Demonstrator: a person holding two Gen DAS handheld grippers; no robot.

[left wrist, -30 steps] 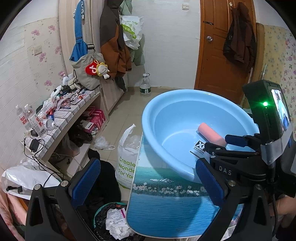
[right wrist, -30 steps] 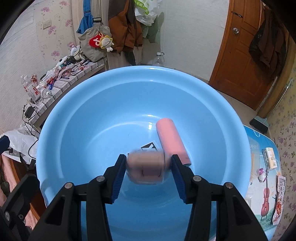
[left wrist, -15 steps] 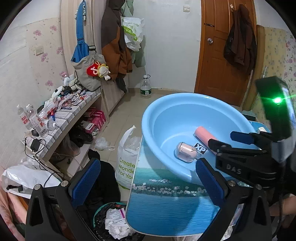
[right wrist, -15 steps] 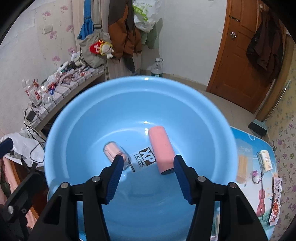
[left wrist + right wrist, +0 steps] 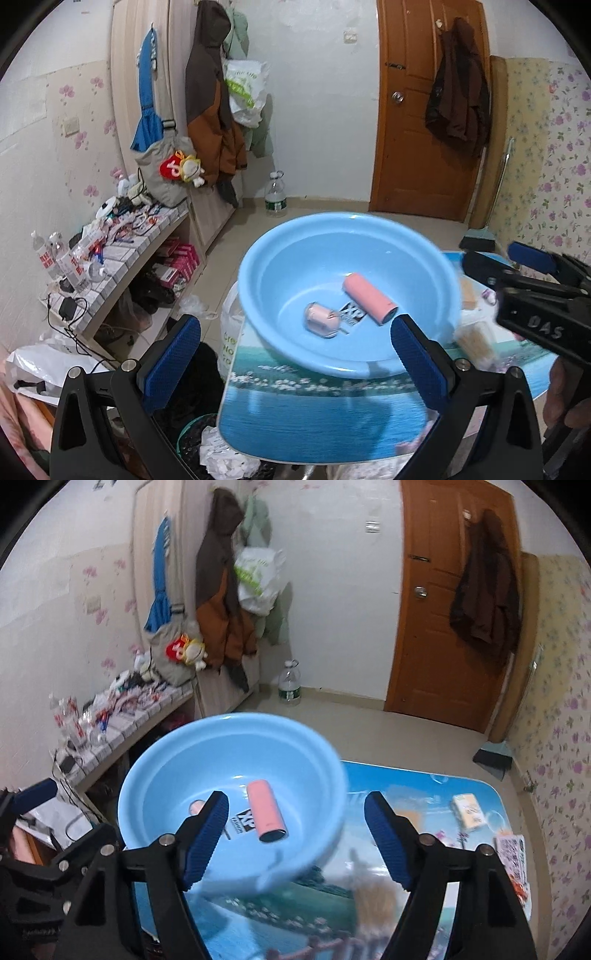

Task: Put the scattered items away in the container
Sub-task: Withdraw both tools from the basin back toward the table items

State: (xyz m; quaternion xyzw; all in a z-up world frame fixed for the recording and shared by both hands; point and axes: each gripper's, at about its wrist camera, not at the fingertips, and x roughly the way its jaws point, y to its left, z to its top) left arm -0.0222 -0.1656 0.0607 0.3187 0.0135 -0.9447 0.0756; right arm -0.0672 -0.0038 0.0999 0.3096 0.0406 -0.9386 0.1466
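The blue tub (image 5: 347, 280) sits on the desk (image 5: 317, 424), close to the desk's left edge, and its rim hangs a little past that edge. Inside the tub lie a pink tube (image 5: 369, 301) and a small pink jar (image 5: 320, 319), near each other, with a black and white label between them. The front part of the desk, with its sea picture, is bare and gives room to move. To the right of the tub the desk holds a small yellow box (image 5: 468, 811), some printed cards (image 5: 515, 853) near the right edge, and a blurry tan thing (image 5: 375, 904) near the front.

The left hand-held gripper (image 5: 295, 365) is wide open and holds nothing. The right hand-held gripper (image 5: 295, 834) is opening its jaws, and nothing is between them.

A second ago the right hand-held gripper was low inside the tub with the small pink jar between its pads. Now the jar lies in the tub and that gripper has pulled up and back, so the whole tub and the right side of the desk show. The left one has lifted a little too.
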